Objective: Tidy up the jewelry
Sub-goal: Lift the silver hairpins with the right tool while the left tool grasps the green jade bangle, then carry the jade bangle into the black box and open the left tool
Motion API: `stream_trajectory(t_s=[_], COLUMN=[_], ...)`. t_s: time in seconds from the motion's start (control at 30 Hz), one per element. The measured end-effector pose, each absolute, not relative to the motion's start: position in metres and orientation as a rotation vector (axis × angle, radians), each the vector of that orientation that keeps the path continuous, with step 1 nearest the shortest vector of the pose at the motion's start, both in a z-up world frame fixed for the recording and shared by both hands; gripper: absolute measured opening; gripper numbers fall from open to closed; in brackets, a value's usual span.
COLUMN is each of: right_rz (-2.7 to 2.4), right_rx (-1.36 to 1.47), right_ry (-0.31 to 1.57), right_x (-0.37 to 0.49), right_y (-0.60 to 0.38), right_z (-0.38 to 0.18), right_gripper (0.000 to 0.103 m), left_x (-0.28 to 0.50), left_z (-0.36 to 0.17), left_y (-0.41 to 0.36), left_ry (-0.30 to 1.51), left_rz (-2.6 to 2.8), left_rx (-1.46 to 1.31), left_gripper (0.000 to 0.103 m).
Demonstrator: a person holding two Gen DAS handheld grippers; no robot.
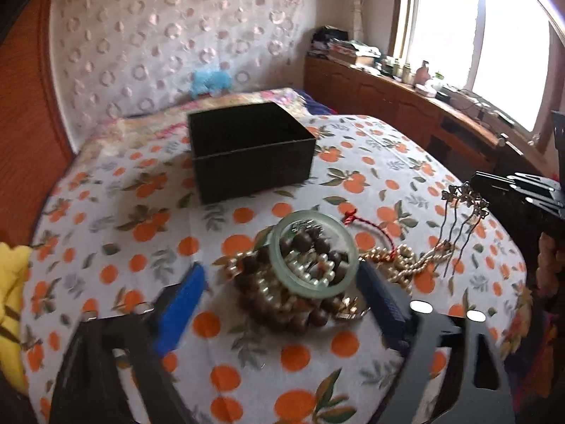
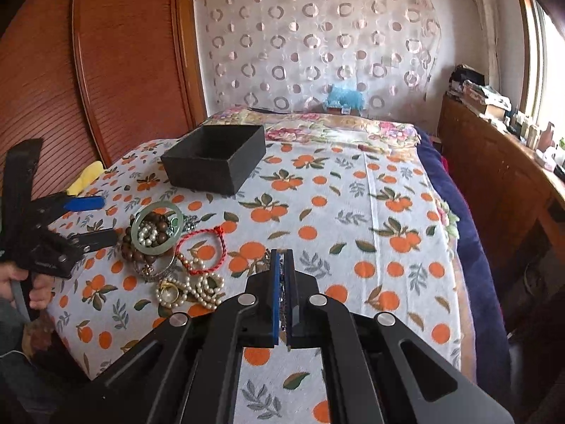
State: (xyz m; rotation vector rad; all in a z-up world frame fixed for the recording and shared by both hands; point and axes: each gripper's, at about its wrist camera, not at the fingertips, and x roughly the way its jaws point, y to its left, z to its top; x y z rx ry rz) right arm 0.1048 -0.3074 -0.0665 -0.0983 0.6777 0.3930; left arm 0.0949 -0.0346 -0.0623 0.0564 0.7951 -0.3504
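A pale green jade bangle [image 1: 310, 254] lies tilted on a heap of dark wooden beads [image 1: 282, 300] and pearl strands [image 1: 402, 265]. My left gripper [image 1: 282, 279] is open, its blue fingers [image 1: 183, 304] on either side of the heap, holding nothing. A red cord bracelet [image 2: 203, 251] lies beside the pile. My right gripper [image 2: 282, 275] is shut on a metal hair comb [image 1: 462, 219] and holds it above the cloth; only a sliver shows between the pads. An open black box [image 1: 250, 148] stands further back, also in the right wrist view [image 2: 215, 162].
The table wears an orange-print cloth [image 2: 353, 212]. A yellow cloth [image 1: 14, 300] lies at the left edge. A floral bed [image 2: 335, 123] lies beyond, with a wooden cabinet [image 2: 494, 183] along the right and a wooden wardrobe [image 2: 70, 88] on the left.
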Motion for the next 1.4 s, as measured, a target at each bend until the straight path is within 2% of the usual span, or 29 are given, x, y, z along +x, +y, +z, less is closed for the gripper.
stream_trajectory(t_s=[0.13,0.17,0.23,0.27,0.47,0.53,0.57,0.93,1.17,1.4], right_rz=[0.398,0.399,0.401,0.402,0.407,0.408,0.409,0.416,0.421,0.409], right_rx=[-0.128,-0.137,-0.148,-0.152,-0.178,-0.184,-0.186,-0.220,-0.232,-0.243], right_ry=[0.657,0.652,0.647,0.646,0.633,0.630,0.628,0.601,0.566,0.544], right_x=[0.108,0.109,0.111,0.112,0.117,0.119,0.120,0.135,0.161,0.194], right_y=[-0.302,-0.301,-0.298,-0.297,-0.289,-0.286,-0.285,-0.271,-0.253,-0.235], right_z=[-0.061,-0.059,-0.057,-0.056,-0.048,-0.046,-0.044,-0.028,-0.008,0.011], right_gripper=[0.003,0.003,0.003,0.003,0.003,0.003,0.003,0.003,0.003,0.003], left_x=[0.115,0.117,0.122,0.125,0.135,0.136,0.136,0.135,0.166,0.204], left_z=[-0.068,-0.070,-0.071,-0.072,-0.073,-0.073,-0.073,-0.048,-0.022,-0.020], left_y=[-0.034,-0.034,-0.032,-0.031,-0.033,-0.036,-0.038,-0.031,-0.020,-0.010], left_ry=[0.838,0.844,0.848,0.856,0.874,0.874,0.873,0.772,0.703,0.705], left_rz=[-0.379,-0.376,-0.372,-0.380,-0.400,-0.406,-0.409,-0.355,-0.302,-0.248], left_rx=[0.016,0.009,0.005,0.000,0.021,0.044,0.054,0.063,0.042,0.025], left_gripper=[0.046,0.037,0.031,0.024,0.020,0.014,0.007,0.007,0.007,0.007])
